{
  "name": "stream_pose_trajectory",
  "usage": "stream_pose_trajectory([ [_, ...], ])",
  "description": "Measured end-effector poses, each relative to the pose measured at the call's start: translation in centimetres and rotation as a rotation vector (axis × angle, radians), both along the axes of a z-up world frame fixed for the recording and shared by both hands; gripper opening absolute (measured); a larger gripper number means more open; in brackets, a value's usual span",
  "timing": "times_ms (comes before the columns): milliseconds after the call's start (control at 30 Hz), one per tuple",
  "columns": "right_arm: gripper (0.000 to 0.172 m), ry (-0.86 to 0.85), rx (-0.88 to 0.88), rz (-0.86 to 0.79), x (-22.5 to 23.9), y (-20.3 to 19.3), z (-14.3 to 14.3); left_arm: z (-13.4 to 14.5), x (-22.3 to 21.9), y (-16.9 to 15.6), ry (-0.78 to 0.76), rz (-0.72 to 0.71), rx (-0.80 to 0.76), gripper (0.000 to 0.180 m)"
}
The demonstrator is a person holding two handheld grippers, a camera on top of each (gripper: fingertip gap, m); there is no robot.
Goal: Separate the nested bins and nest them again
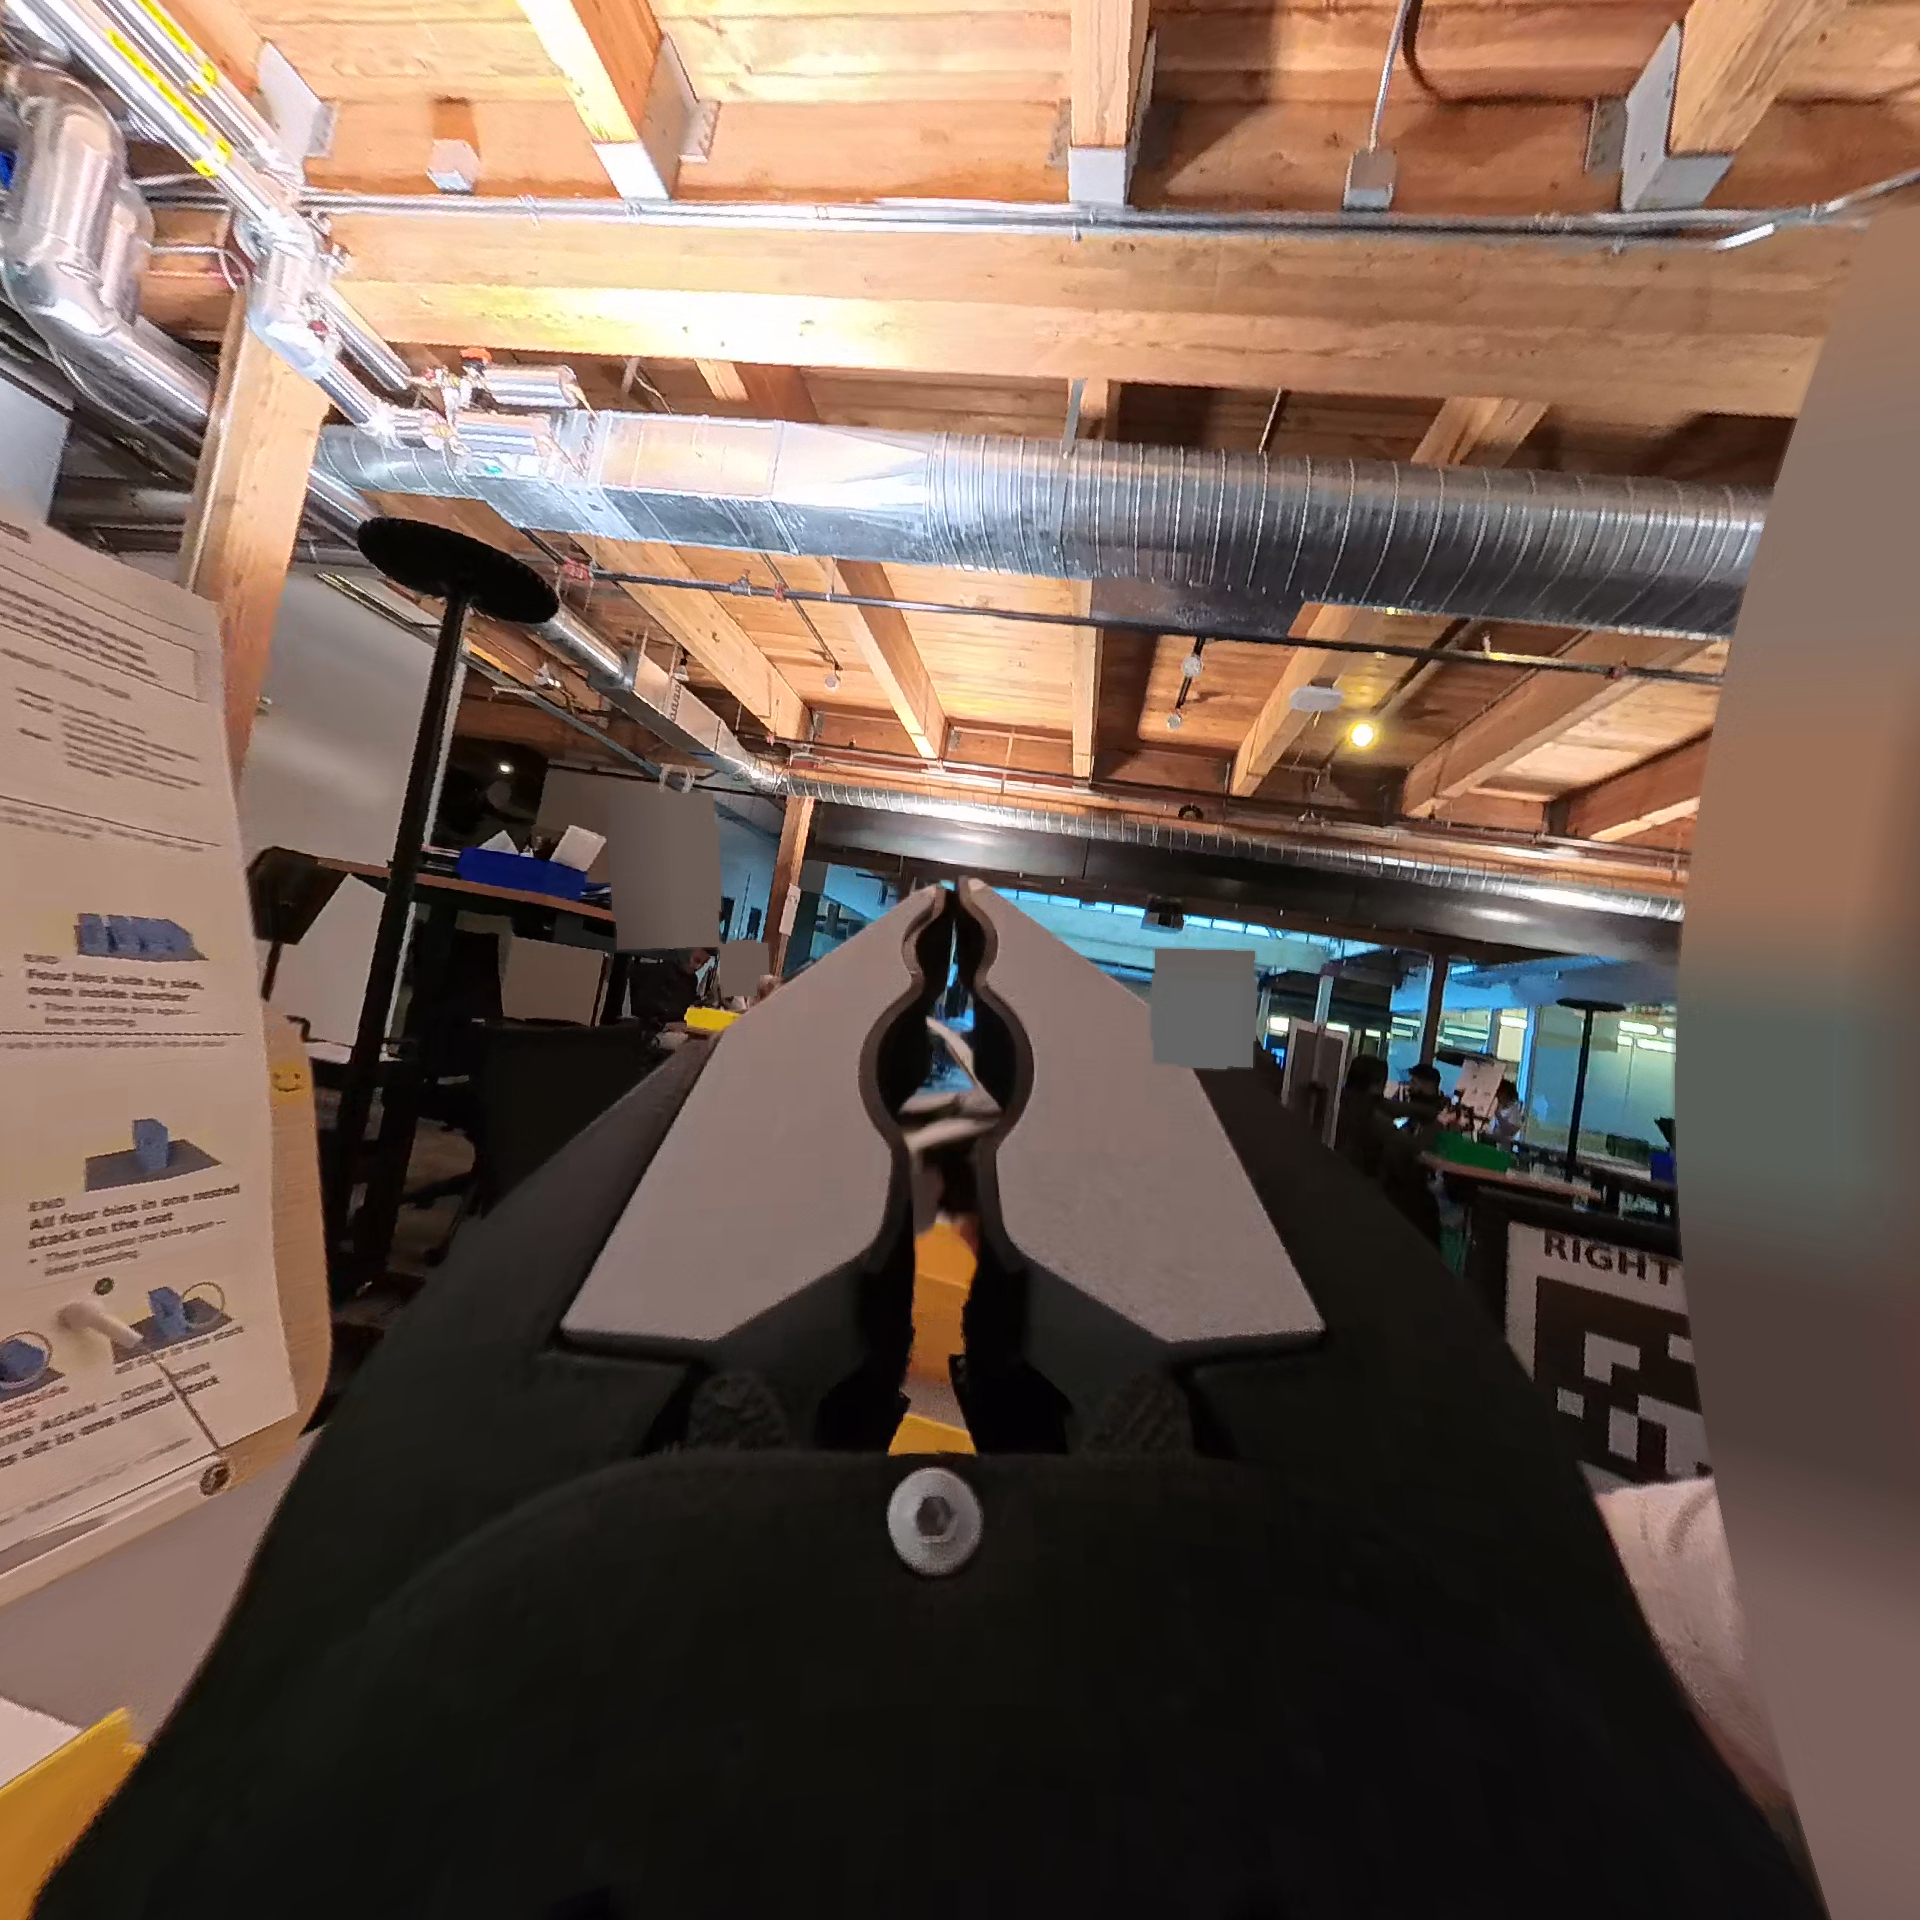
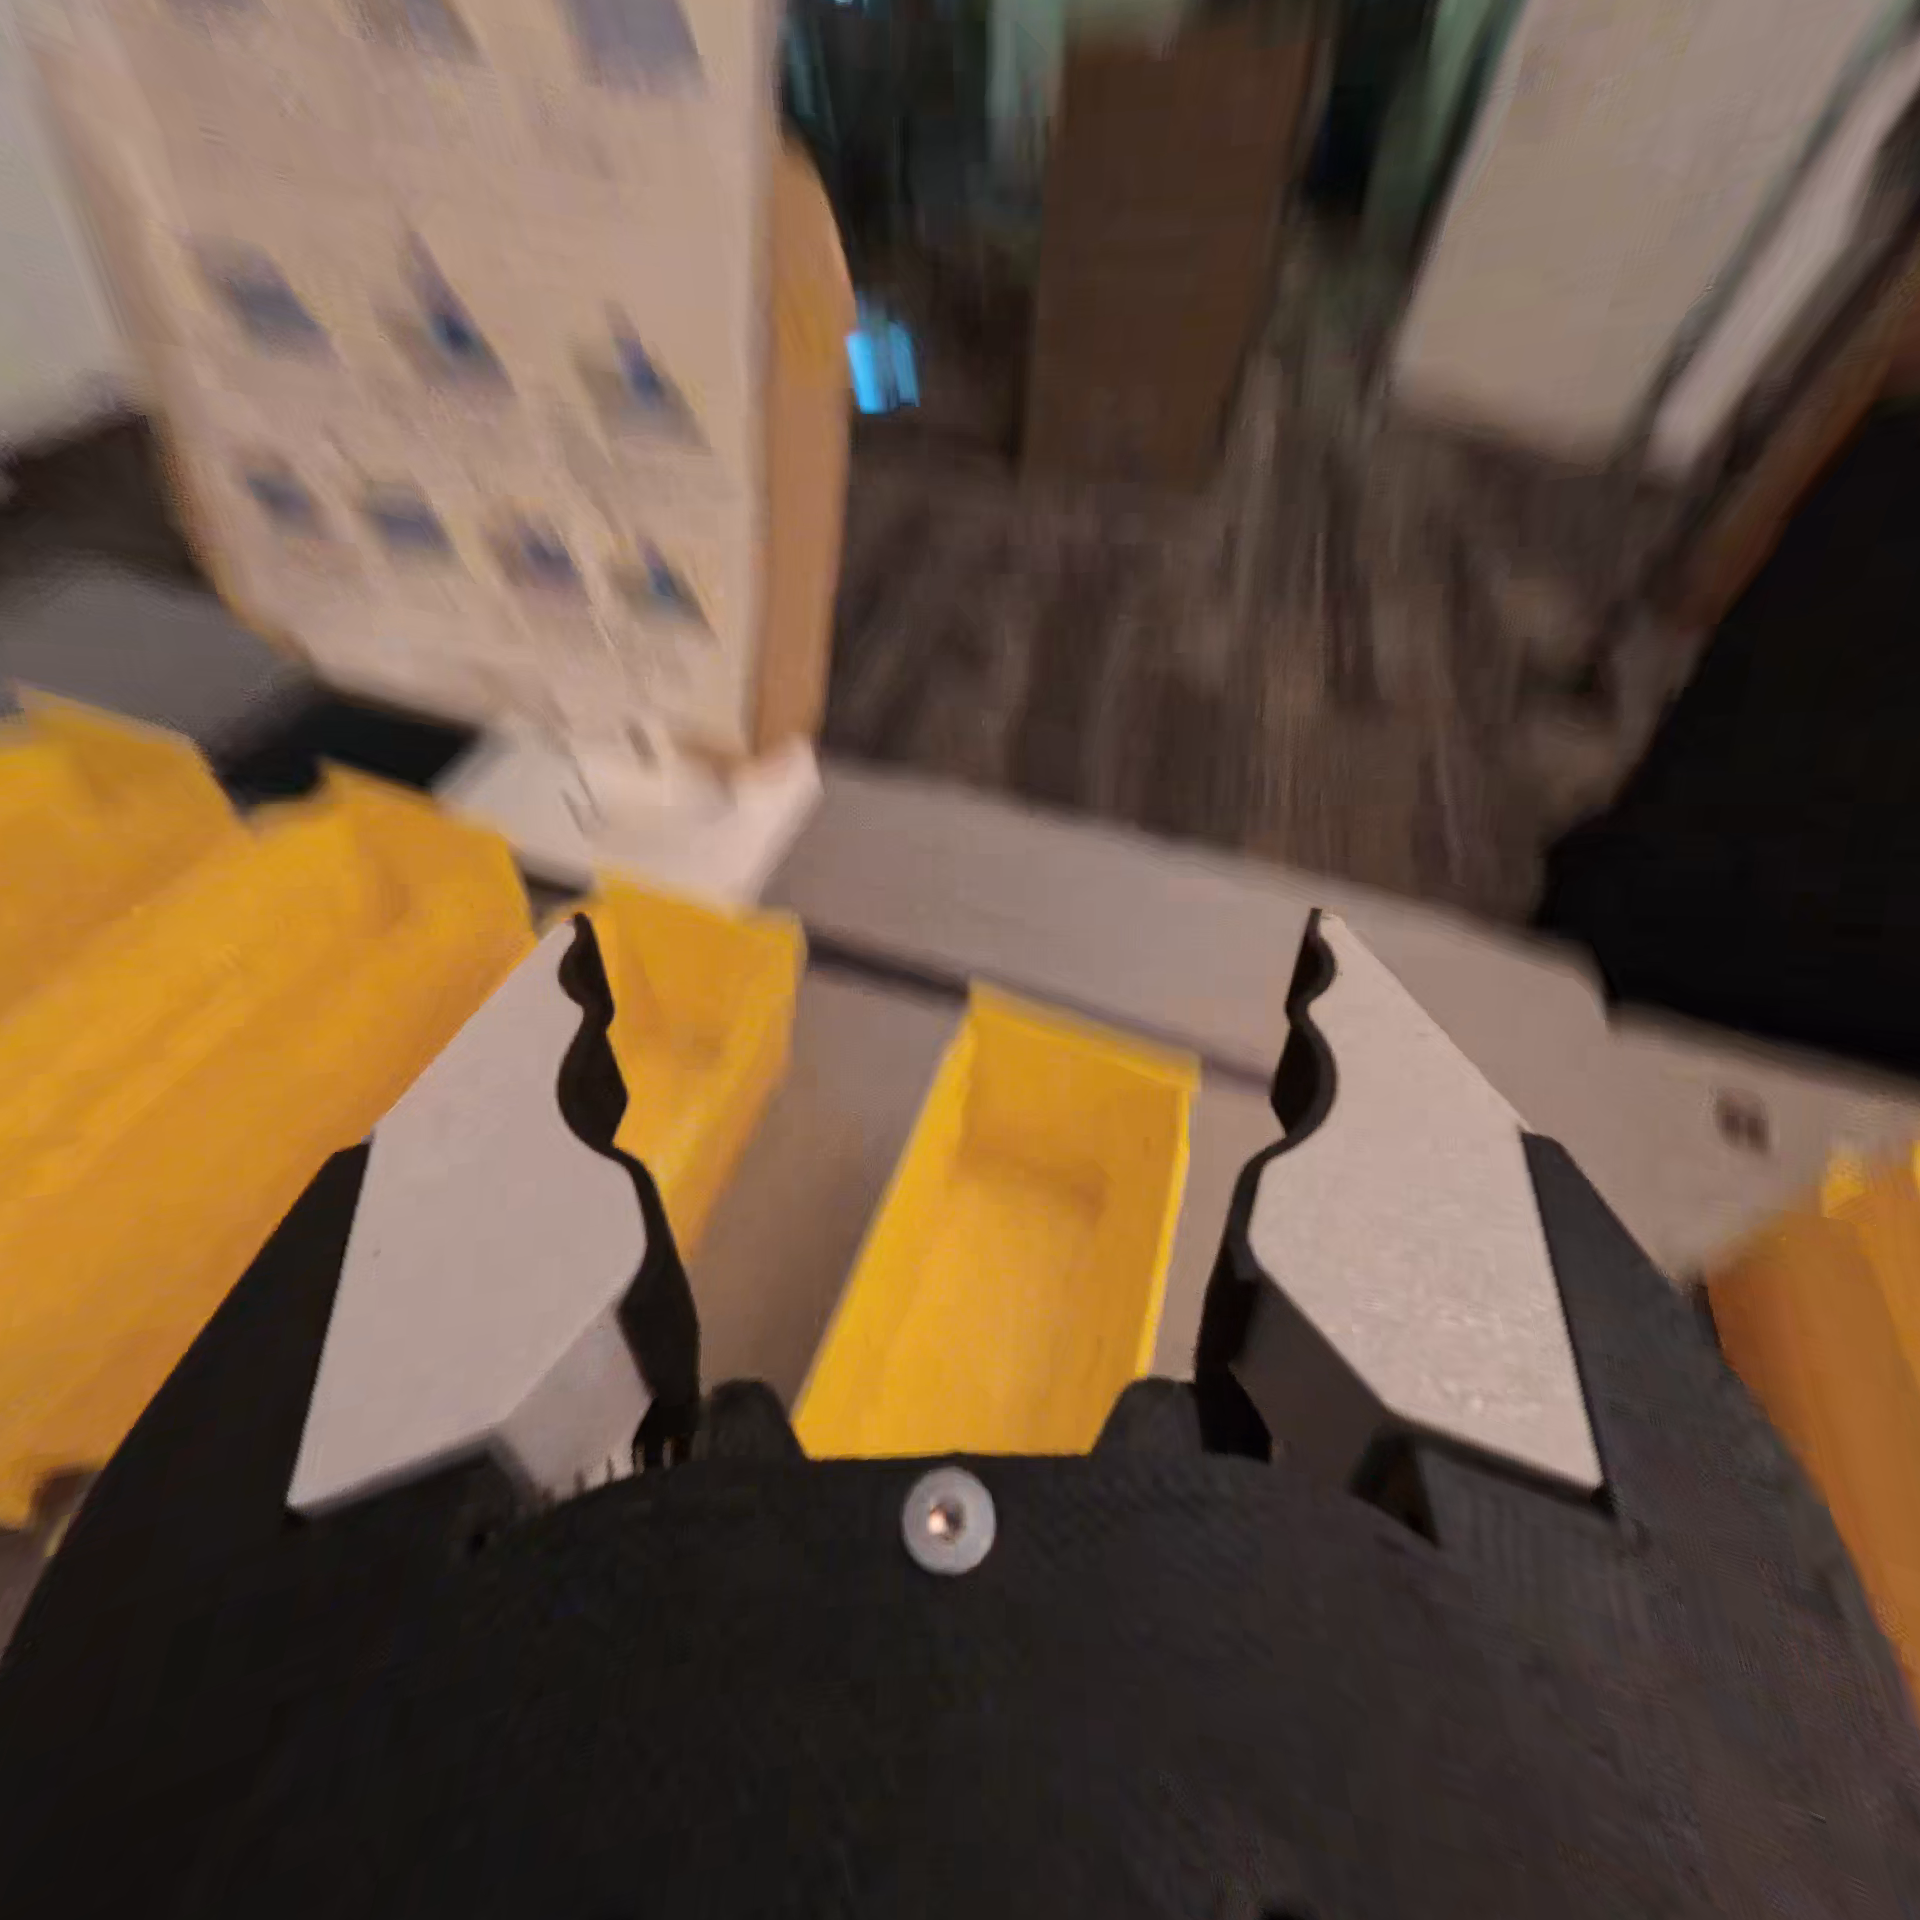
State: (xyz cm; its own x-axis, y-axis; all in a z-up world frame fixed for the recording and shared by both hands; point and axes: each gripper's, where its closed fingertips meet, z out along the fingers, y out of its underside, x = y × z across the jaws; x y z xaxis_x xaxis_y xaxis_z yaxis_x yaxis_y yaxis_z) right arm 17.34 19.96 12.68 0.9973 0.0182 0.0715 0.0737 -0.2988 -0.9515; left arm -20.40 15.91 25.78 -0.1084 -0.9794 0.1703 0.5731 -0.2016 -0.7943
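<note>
In the left wrist view, the left claw point(image 1: 954, 889) is seen closed on nothing and tilted up toward the ceiling beams, apparently parked out of the way; only a corner of a yellow bin point(image 1: 62, 1766) is shown low left. In the blurred right wrist view, the right claw point(image 2: 945, 920) is spread wide above a single yellow bin point(image 2: 1018, 1226) on the grey table point(image 2: 1039, 883), probably to straddle it, while other separated bins point(image 2: 208, 987) lie to the left.

Four bins point(image 2: 997, 1226) side by side, instruction sheet point(image 2: 468, 364) behind them
</note>
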Motion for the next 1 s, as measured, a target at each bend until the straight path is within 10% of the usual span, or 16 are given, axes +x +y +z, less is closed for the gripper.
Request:
stream_pose_trajectory([
  [133, 0.106, 0.031, 0.509, 0.319, -6.0, -4.9, 9.4, -0.7, 3.8, -1.8, 0.088, 0.006, 0.052, 0.0],
  [367, 0.0, -0.066, 0.685, 0.554, -10.1, -8.2, 9.1, -6.7, 13.8, -3.4, 0.409, 0.023, 0.153, 0.002],
  [633, 0.0, -0.024, 0.686, 0.67, -11.2, -8.4, 8.9, -10.1, 14.6, 1.3, 0.587, 0.201, 0.111, 0.002],
  [1000, 0.0, 0.051, 0.668, 0.691, -9.0, -9.8, 9.5, -17.8, 8.2, 5.4, 0.985, 0.526, -0.184, 0.073],
])
